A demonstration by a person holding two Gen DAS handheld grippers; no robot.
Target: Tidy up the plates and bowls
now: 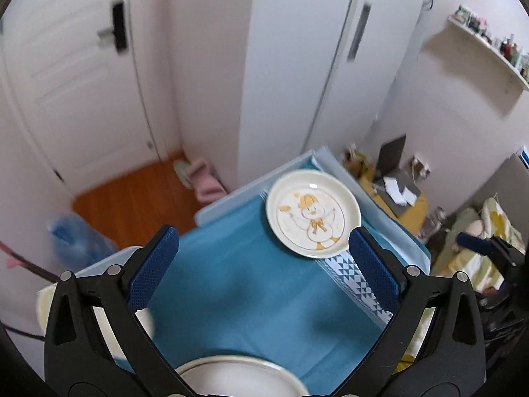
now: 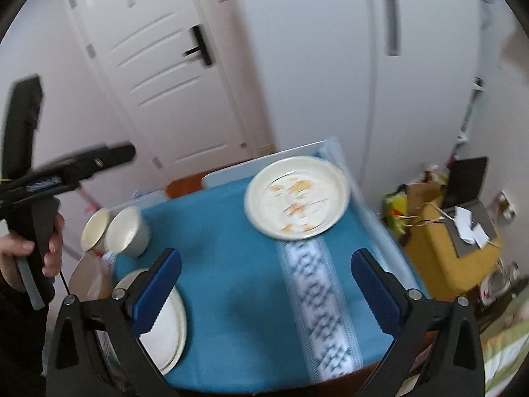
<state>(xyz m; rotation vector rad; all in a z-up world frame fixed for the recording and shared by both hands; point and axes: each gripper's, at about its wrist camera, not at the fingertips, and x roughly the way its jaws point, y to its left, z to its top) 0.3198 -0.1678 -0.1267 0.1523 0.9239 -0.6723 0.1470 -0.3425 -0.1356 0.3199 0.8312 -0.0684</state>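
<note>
Though near, plate point(image 1: 313, 213) beyond open gripper point(image 1: 264, 273).

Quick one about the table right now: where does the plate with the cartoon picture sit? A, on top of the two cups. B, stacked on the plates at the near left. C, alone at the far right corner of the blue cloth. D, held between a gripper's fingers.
C: the cartoon plate lies alone at the far right corner of the blue cloth, apart from the other dishes.

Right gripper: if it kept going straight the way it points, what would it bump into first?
Probably the blue cloth on the table. The right gripper is open and empty, aimed down at bare cloth beside the patterned strip. The plate lies farther ahead. Depth is hard to judge.
</note>
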